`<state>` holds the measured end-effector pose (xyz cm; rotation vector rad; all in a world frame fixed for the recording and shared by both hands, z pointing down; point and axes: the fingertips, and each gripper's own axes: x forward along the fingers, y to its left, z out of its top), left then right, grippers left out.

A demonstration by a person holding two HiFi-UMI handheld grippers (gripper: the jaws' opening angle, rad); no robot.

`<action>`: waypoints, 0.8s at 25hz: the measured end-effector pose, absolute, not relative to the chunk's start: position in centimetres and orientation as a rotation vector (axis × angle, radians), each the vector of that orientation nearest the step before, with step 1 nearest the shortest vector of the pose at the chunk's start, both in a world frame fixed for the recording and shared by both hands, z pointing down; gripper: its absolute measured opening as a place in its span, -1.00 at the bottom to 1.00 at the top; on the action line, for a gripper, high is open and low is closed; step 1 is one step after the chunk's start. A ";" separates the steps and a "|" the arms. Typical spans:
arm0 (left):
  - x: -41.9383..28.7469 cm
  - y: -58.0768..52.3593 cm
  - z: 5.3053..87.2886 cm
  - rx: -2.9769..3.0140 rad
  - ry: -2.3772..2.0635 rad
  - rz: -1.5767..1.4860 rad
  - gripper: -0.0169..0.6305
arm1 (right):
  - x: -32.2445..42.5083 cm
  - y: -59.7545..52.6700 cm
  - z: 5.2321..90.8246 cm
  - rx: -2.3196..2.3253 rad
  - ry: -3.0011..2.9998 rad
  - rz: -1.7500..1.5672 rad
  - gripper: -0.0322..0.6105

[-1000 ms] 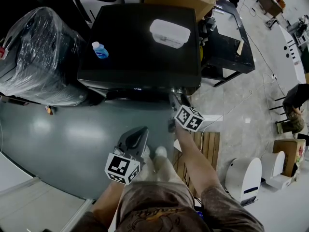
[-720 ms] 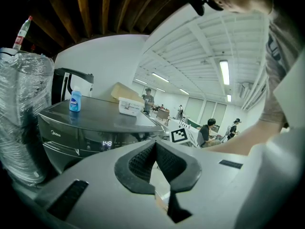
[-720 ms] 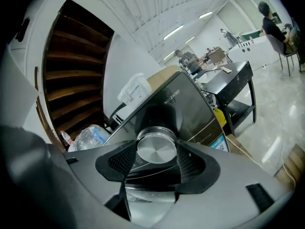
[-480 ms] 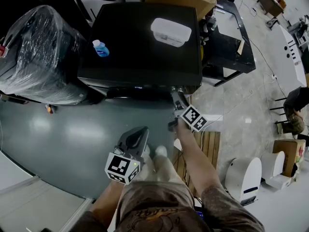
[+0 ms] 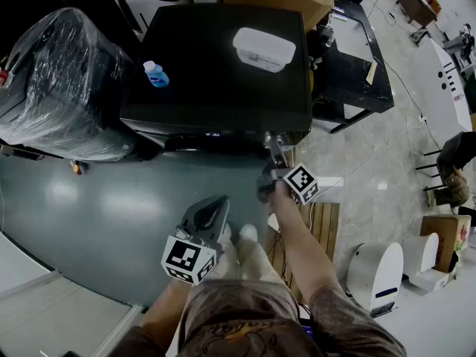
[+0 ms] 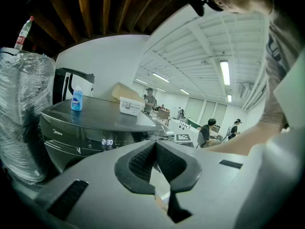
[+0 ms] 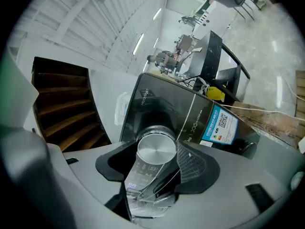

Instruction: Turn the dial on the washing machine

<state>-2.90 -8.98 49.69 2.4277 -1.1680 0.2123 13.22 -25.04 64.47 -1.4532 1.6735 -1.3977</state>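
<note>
The washer [image 5: 212, 65] stands straight ahead of both tools, its front panel facing the right gripper [image 7: 155, 162]. The dark lid lies beyond and above the jaw tips.

That gripper is pressed up to the panel. Its jaws are clenched on the dial [image 7: 156, 150], one pad against each side of the rim. The brushed face of the knob sits square between them, just ahead of the pad roots.

The left gripper [image 6: 155, 159] hangs low and well back from the machine. Its jaws are clenched on nothing, the ribbed pads meeting.

I judge the turn itself to be the step in hand. To do it well:
- Roll the wrist about the knob's own axis, so the dial stays centred between the pads and does not slide toward one jaw.
- Hold the squeeze even, since the rim looks smooth metal and could slip under a loose grip.
- Push neither in nor sideways, or the pads may ride off the rim onto the glossy panel.
- Leave the left tool where it is, clear of the panel.
</note>
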 end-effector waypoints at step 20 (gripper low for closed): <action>-2.6 -8.6 49.9 2.428 -1.155 0.221 -0.97 | 13.7 -24.7 65.6 -1.247 1.299 -1.484 -0.09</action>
